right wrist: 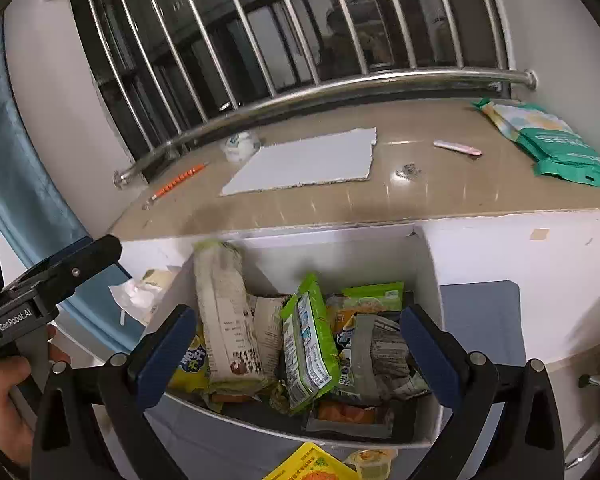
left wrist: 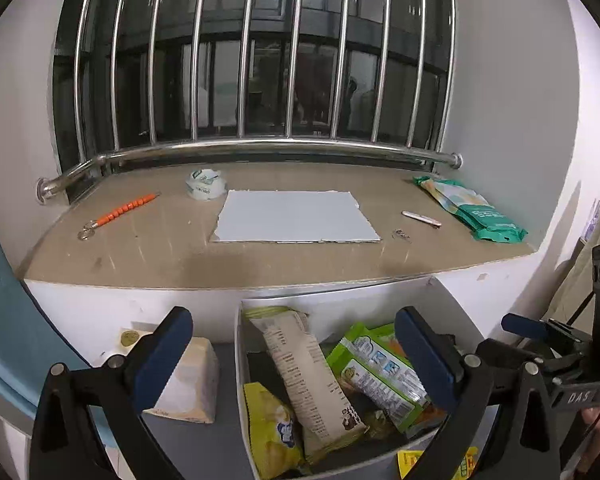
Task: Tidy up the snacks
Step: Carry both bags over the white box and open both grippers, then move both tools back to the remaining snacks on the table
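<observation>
While both tools are hanging over the white box (right wrist: 428, 264) with nothing between their pads, the risk is sitting in how the packets are lying. The left gripper (left wrist: 296, 364) is standing spread wide, and the right gripper (right wrist: 300, 354) is likewise gaping, neither pinching anything. The snacks are resting inside the box just ahead of and below the fingertips: a tall beige packet (right wrist: 224, 316) is leaning against the back wall, a green packet (right wrist: 308, 344) is standing on edge beside it, and a yellow bag (left wrist: 272, 428) is lying low near the left tool's pads. A yellow packet (right wrist: 312, 466) and a small jelly cup (right wrist: 374, 460) are waiting outside, under the right tool. Reaching in carelessly is likely to be tipping the upright packets over or crushing what is inside them. Wide fingers are also apt to be catching the thin box wall and dragging the box along.
</observation>
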`<state>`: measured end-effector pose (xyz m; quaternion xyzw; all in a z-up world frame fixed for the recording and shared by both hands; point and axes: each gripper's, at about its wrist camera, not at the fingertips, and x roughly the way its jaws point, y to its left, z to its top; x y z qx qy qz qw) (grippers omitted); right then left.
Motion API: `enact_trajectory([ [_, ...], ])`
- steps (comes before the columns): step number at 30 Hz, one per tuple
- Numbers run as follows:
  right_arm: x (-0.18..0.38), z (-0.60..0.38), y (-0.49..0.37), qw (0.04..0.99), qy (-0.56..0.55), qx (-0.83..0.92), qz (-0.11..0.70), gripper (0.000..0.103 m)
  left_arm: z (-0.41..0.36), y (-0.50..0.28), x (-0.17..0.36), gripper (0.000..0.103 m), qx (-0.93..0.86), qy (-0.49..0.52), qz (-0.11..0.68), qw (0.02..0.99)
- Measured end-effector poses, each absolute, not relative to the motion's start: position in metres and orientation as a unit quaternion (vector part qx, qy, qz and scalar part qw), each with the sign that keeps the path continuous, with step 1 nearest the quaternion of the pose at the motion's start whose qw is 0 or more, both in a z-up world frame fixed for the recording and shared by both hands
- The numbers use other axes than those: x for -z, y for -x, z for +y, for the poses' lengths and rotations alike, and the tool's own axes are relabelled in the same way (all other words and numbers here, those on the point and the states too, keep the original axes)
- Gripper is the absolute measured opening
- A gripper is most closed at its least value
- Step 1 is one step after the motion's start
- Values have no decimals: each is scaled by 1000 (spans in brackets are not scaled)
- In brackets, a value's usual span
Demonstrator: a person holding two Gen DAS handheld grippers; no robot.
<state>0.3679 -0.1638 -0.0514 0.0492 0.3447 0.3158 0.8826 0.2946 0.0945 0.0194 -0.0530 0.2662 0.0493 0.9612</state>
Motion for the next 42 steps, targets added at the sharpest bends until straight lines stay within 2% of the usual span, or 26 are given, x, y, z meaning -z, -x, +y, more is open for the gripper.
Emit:
enact_trajectory([
  [8,30,-185,-312,891,-31,-341,298,103,72,-226,-36,103,-20,23,239,970],
  [13,29,-205,-258,894,-12,-357,270,103,54,-180,-25,103,12,21,240,971],
  [19,57,-232,-198,884,-4,-378,276,103,35,-118,21,103,35,27,265,963],
  [24,105,-246,-158,887,39,-353,294,103,32,-76,80,103,43,62,317,945],
  [29,140,-243,-153,881,88,-332,325,103,32,-53,115,103,41,85,353,931],
  [42,177,-193,-208,871,225,-290,327,103,26,-37,126,103,47,90,369,924],
])
